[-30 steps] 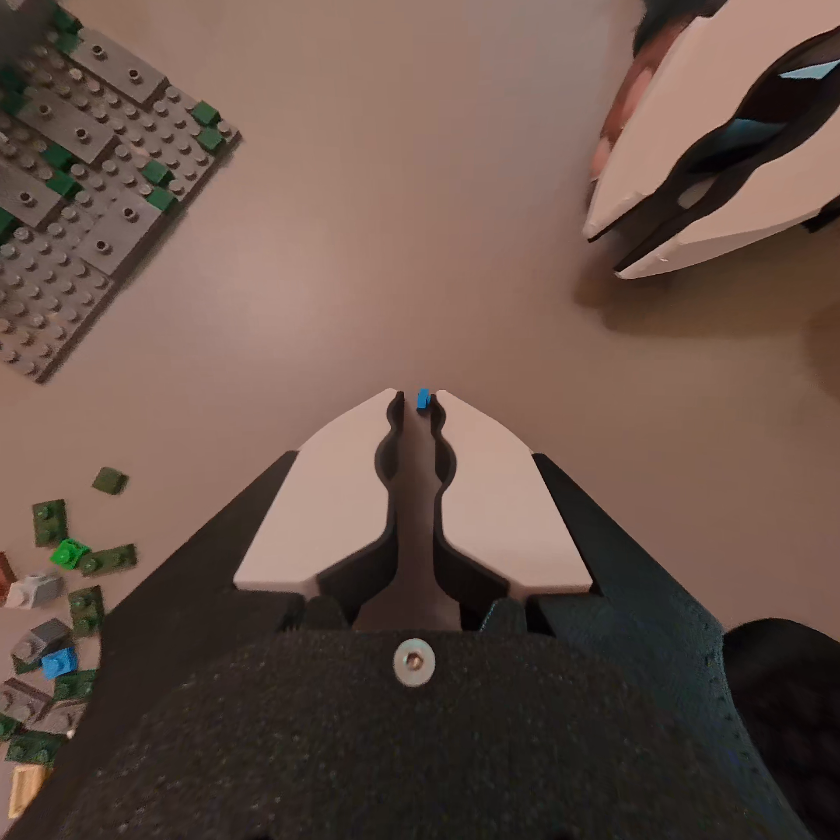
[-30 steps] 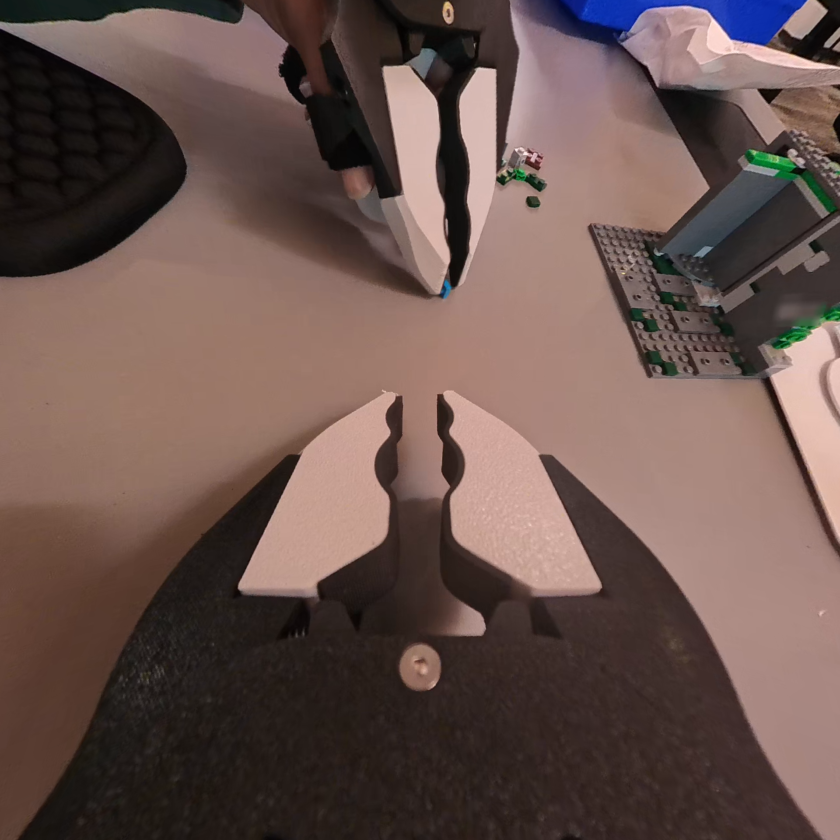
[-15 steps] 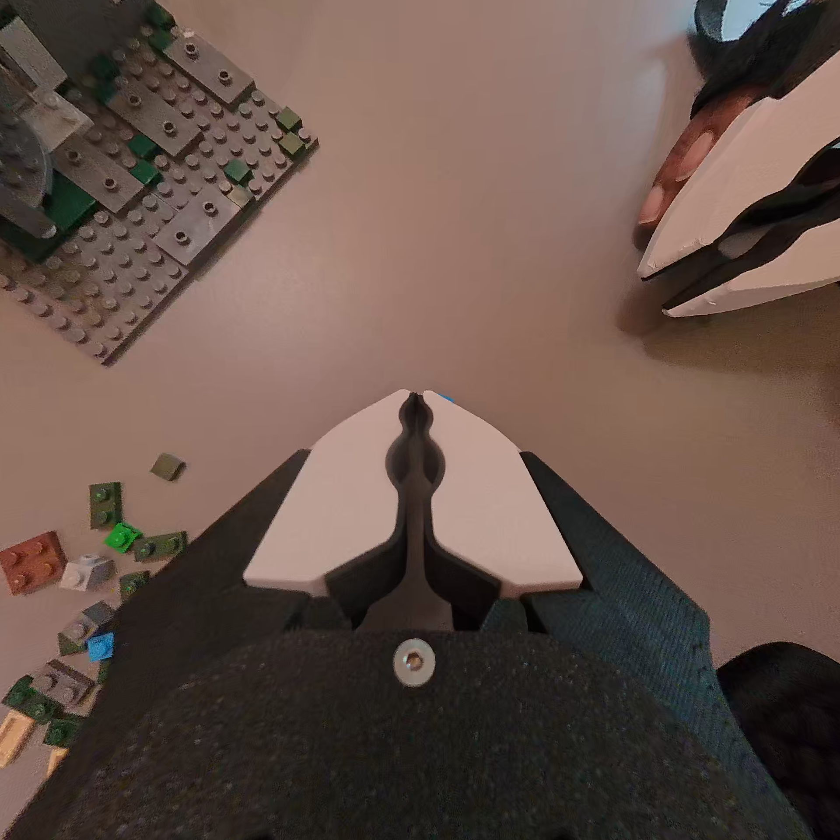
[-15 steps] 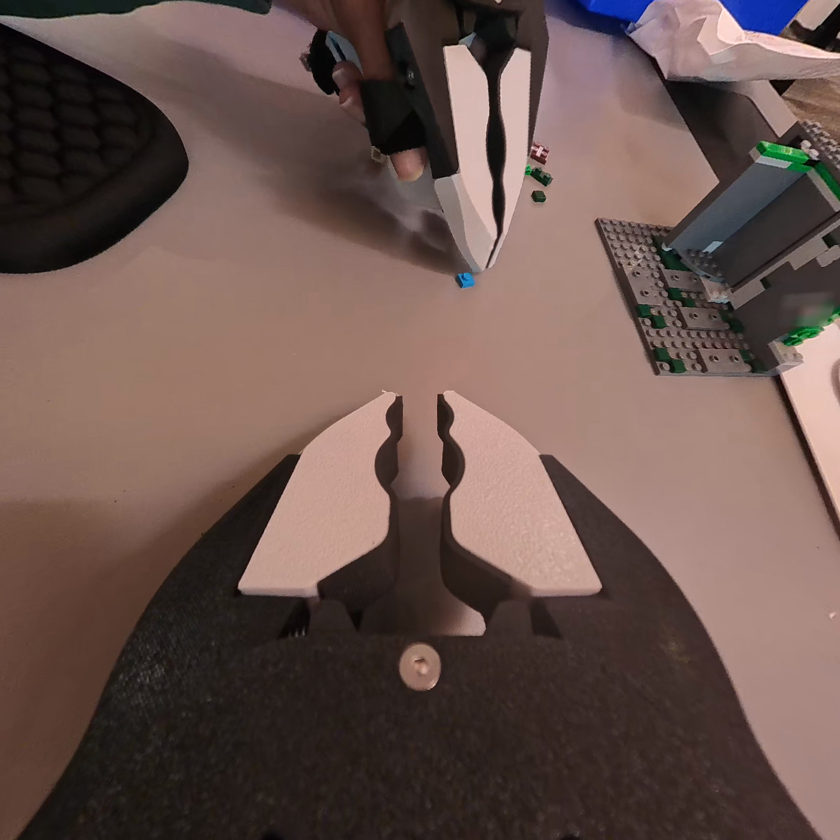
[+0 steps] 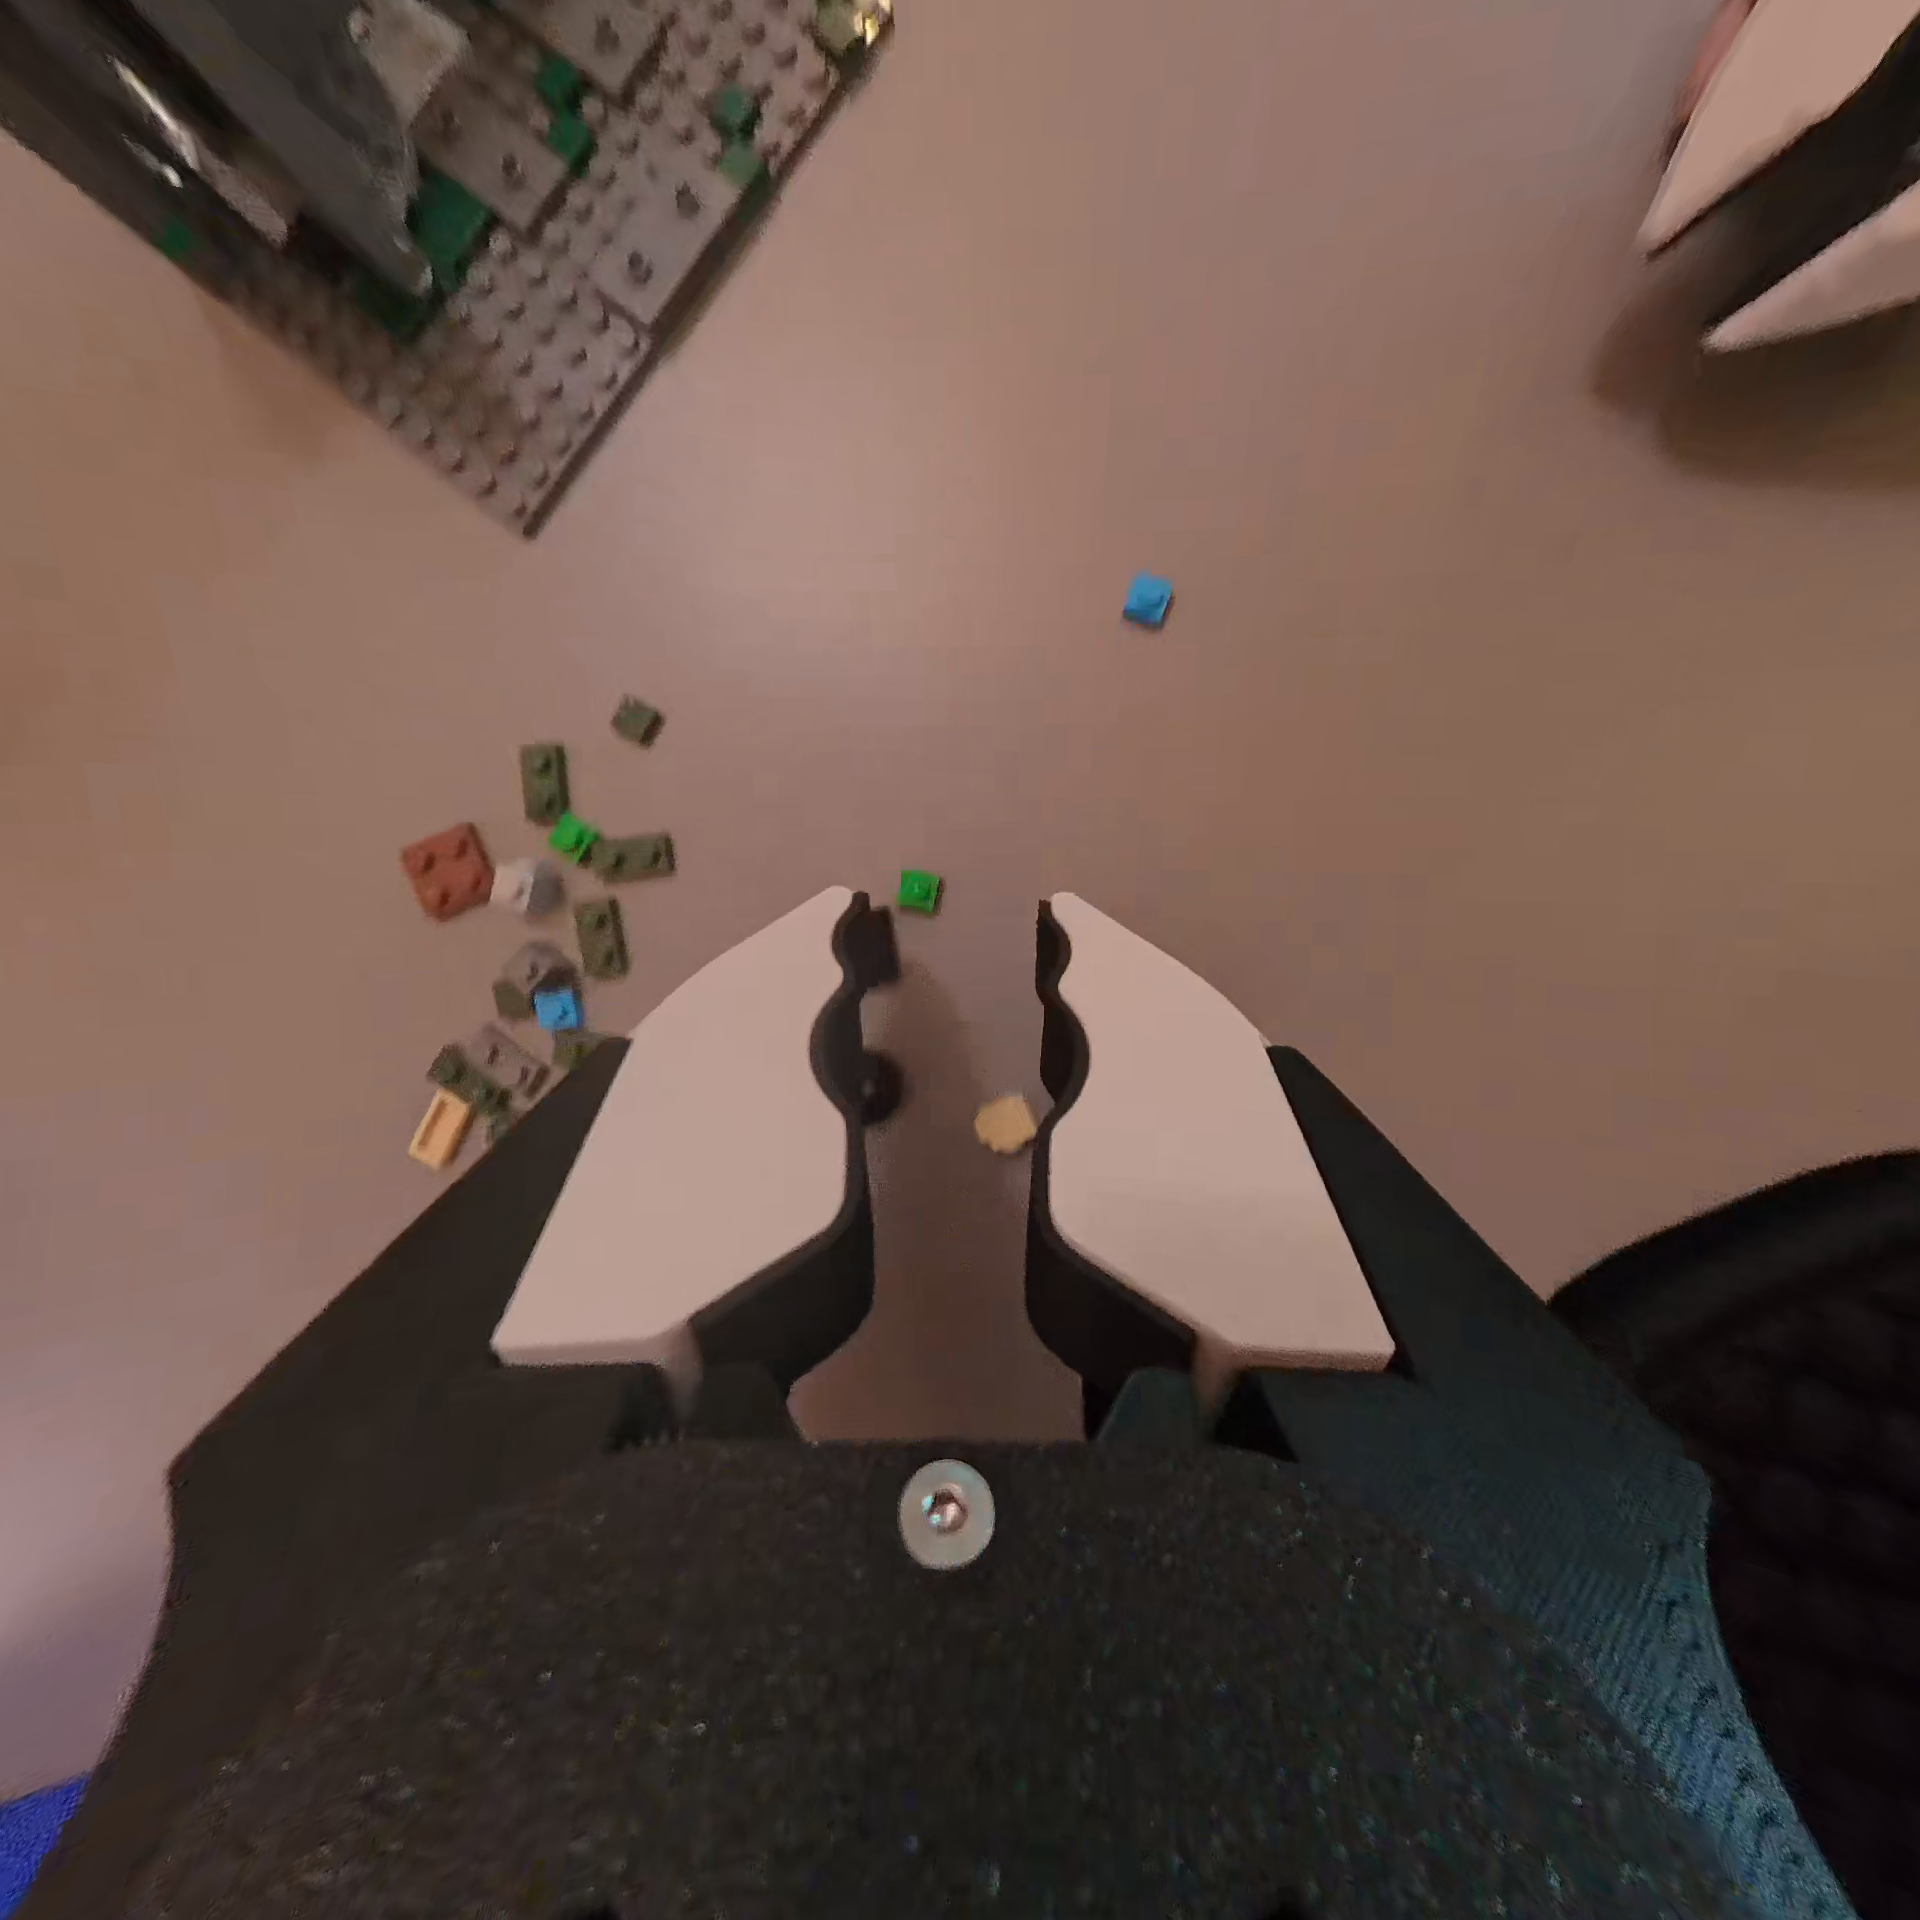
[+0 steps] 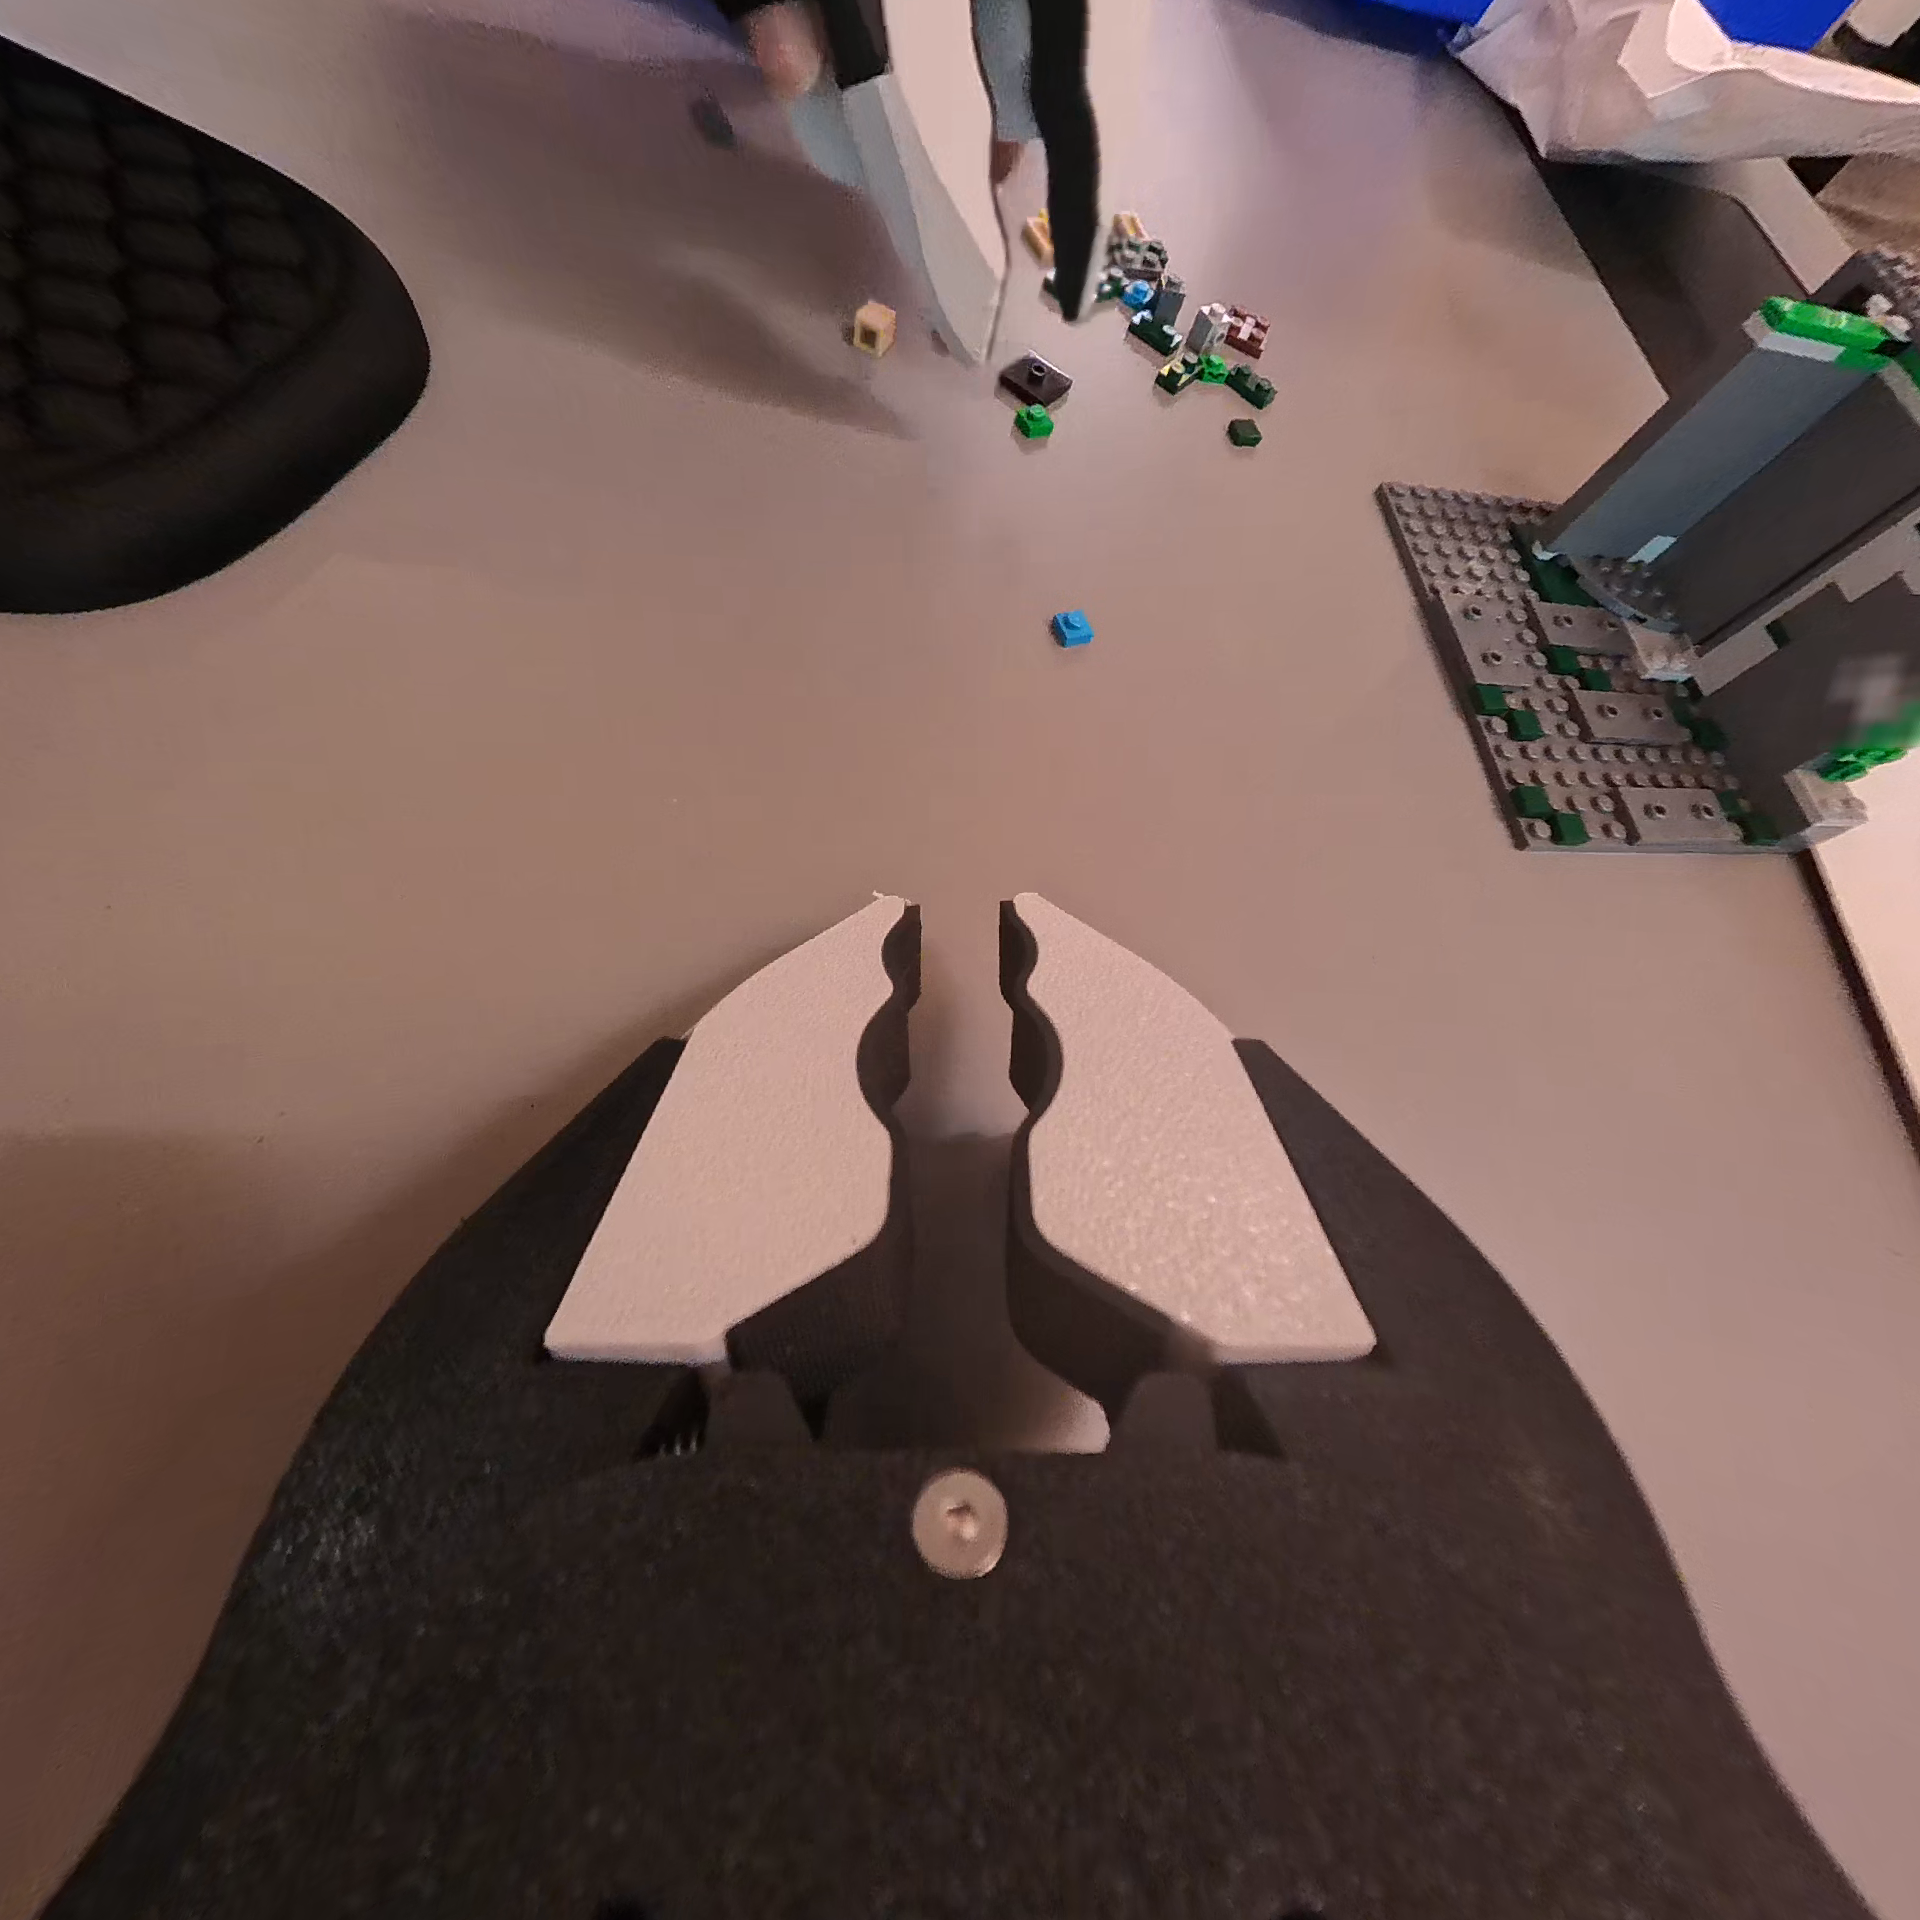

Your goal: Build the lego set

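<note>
We are holding the left gripper [image 5: 945, 914] low over the table [image 5: 1351, 831], and its jaws are standing wide apart with nothing between the pads. In the lower middle of the left wrist view, a small bright green piece [image 5: 920, 891] is lying just ahead of the tips, a black plate [image 5: 881, 951] is close to the left finger and a tan piece [image 5: 1006, 1124] is lying between the fingers, near the right one. The pile of loose pieces [image 5: 540, 935] is lying at the middle left, and the grey baseplate with the build [image 5: 582, 260] is at the upper left.

The small blue piece [image 6: 1072, 628] is lying alone in the upper middle of the right wrist view, well apart from both tools. The right gripper [image 6: 960, 909] is waiting with a narrow gap, holding nothing.

We judge that we are choosing the next piece. The next move is asking for careful centring over one small piece, then a gentle closing, because such a piece can easily slip away.
</note>
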`<state>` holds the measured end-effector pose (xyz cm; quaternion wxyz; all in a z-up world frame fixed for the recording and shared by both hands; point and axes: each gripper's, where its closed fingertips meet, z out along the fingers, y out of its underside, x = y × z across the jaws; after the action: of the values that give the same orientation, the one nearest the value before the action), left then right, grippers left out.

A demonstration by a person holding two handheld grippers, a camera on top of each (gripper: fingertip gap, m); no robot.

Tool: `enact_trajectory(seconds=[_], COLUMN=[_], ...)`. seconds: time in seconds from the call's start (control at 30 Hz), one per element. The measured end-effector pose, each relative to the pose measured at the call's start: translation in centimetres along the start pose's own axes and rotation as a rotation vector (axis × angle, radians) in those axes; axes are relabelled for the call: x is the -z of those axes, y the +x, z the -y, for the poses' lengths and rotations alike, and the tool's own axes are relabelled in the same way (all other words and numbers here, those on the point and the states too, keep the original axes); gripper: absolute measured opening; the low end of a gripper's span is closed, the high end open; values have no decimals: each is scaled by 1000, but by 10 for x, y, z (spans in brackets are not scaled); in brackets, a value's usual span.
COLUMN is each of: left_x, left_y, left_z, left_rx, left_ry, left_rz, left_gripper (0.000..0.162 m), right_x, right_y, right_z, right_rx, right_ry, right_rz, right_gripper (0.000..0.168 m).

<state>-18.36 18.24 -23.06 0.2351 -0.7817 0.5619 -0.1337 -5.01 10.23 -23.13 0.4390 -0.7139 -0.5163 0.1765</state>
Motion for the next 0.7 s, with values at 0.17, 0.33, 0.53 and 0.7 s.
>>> enact_trajectory(seconds=[0.17, 0.33, 0.53, 0.7], left_x=[-3, -12, -20, -22], left_y=[-2, -5, -8, -7], left_z=[-15, -9, -10, -7], left_rx=[3, -25, -89, -101], left_ry=[-53, -60, -120, -139], left_rz=[-7, -20, -50, -99], left_gripper=[23, 18, 15, 8], right_x=[0, 0, 0, 0], right_y=[0, -1, -1, 0], right_z=[0, 0, 0, -1], right_rx=[1, 0, -2, -5], right_ry=[0, 0, -1, -1], right_rz=[2, 4, 6, 7], right_gripper=[14, 14, 14, 14])
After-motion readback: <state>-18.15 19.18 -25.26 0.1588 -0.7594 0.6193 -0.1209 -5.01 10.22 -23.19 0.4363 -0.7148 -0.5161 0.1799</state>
